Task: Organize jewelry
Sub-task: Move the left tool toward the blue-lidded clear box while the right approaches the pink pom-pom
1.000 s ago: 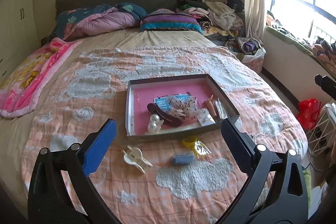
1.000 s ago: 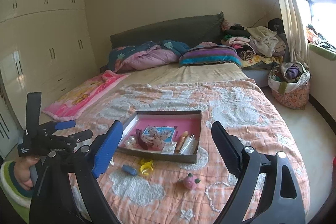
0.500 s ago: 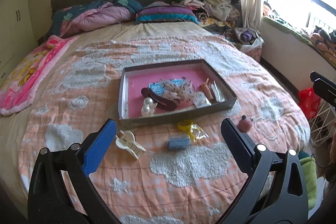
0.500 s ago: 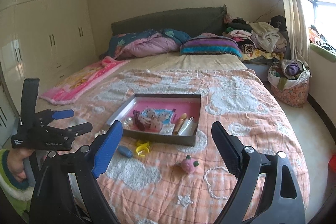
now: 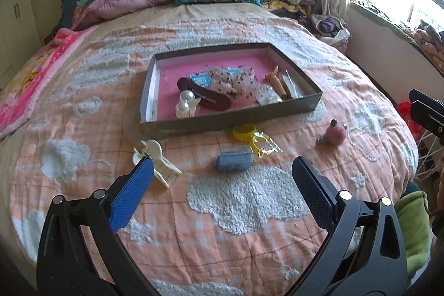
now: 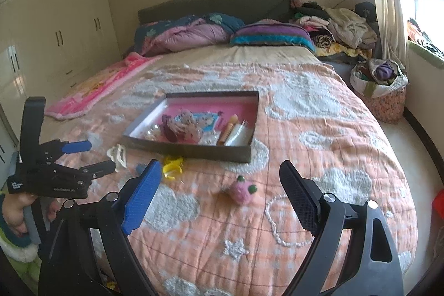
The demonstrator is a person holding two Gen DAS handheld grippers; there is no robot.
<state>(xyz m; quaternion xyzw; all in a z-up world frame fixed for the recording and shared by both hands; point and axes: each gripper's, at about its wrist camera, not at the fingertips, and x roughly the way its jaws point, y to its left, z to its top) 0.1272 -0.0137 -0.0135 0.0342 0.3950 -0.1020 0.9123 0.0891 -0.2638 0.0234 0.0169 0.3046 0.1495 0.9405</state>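
A shallow grey box with a pink floor (image 5: 230, 118) (image 6: 194, 150) lies on the bed and holds pearl pieces, a dark hair clip, a dotted fabric piece and small packets. On the quilt in front of it lie a cream claw clip (image 5: 156, 161) (image 6: 118, 154), a blue-grey clip (image 5: 234, 161), a yellow ring with a clear packet (image 5: 255, 139) (image 6: 172, 167), a pink strawberry-like piece (image 5: 334, 135) (image 6: 242, 190) and a white bead necklace (image 6: 277, 224). My left gripper (image 5: 222, 185) (image 6: 91, 157) is open and empty above the quilt, before the claw clip and blue-grey clip. My right gripper (image 6: 222, 187) is open and empty above the strawberry piece.
The bed carries an orange quilt with white cloud patches (image 5: 249, 201), a pink blanket (image 5: 25, 79) at left, and pillows and piled clothes (image 6: 333, 24) at the head. A wardrobe (image 6: 55, 32) stands at left, a fabric basket (image 6: 383, 93) and window at right.
Both grippers have moved lower and closer to the quilt and the loose pieces in front of the box. Both stayed open and empty.
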